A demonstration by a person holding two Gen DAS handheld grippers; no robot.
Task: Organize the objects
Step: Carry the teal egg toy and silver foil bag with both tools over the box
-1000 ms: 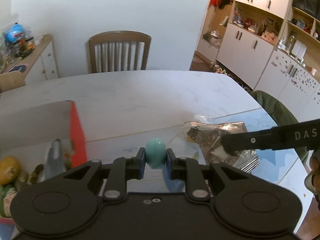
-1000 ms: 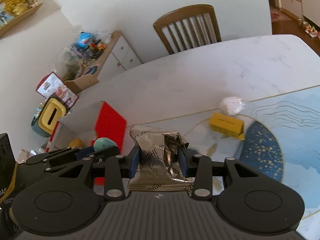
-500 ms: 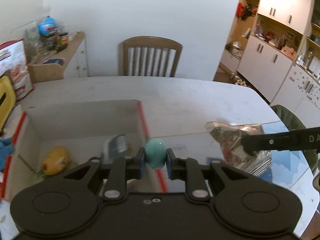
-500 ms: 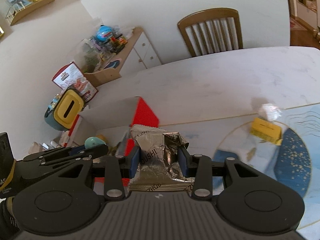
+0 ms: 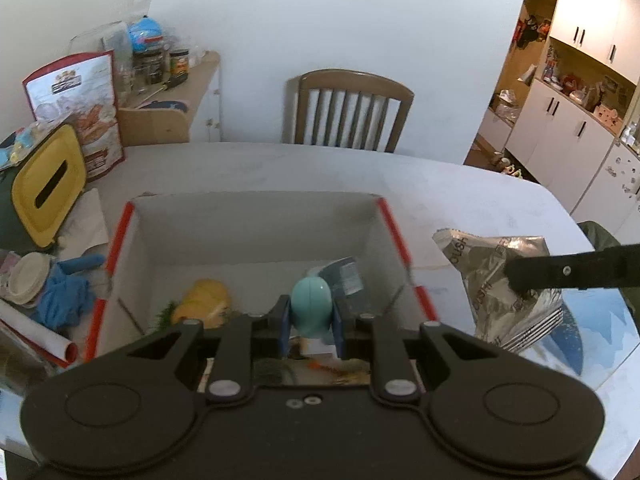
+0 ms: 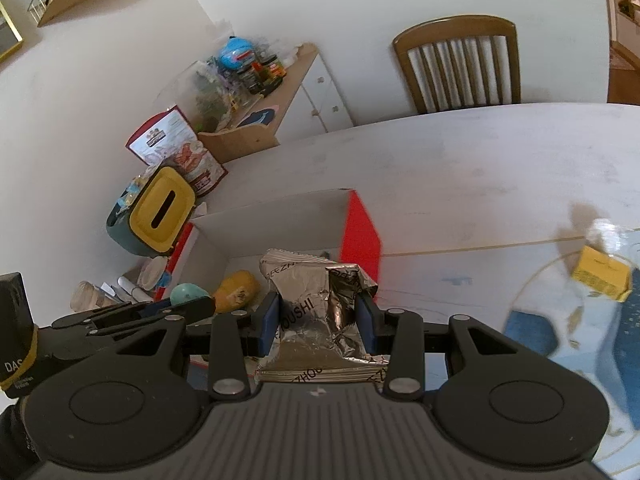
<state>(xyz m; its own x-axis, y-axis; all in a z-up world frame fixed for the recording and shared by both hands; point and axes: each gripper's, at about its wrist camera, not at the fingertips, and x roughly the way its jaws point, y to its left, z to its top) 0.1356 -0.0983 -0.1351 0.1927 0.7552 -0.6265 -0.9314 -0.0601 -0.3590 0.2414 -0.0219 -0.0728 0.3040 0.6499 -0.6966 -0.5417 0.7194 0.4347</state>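
My left gripper [image 5: 310, 322] is shut on a teal egg-shaped toy [image 5: 311, 303] and hovers over the open cardboard box [image 5: 256, 216] with red edges. Inside the box lie a yellow fruit-like object [image 5: 206, 304] and a grey-blue packet [image 5: 340, 276]. My right gripper [image 6: 318, 322] is shut on a crinkled silver foil snack bag [image 6: 316, 312], held just right of the box; the same bag [image 5: 504, 284] shows at the right of the left wrist view. From the right wrist view the left gripper [image 6: 188, 306] with the teal toy [image 6: 186, 292] is over the box's left half.
A yellow-lidded bin [image 5: 48, 184], blue gloves [image 5: 64, 288] and a snack pouch [image 5: 80, 108] crowd the table left of the box. A small yellow box [image 6: 602, 274] and a white wad [image 6: 604, 232] lie on the blue placemat at right. A wooden chair [image 5: 348, 112] stands behind the table.
Both grippers moved left with their loads: the left one with the teal toy from the placemat to over the box, the right one with the foil bag up to the box's right side.
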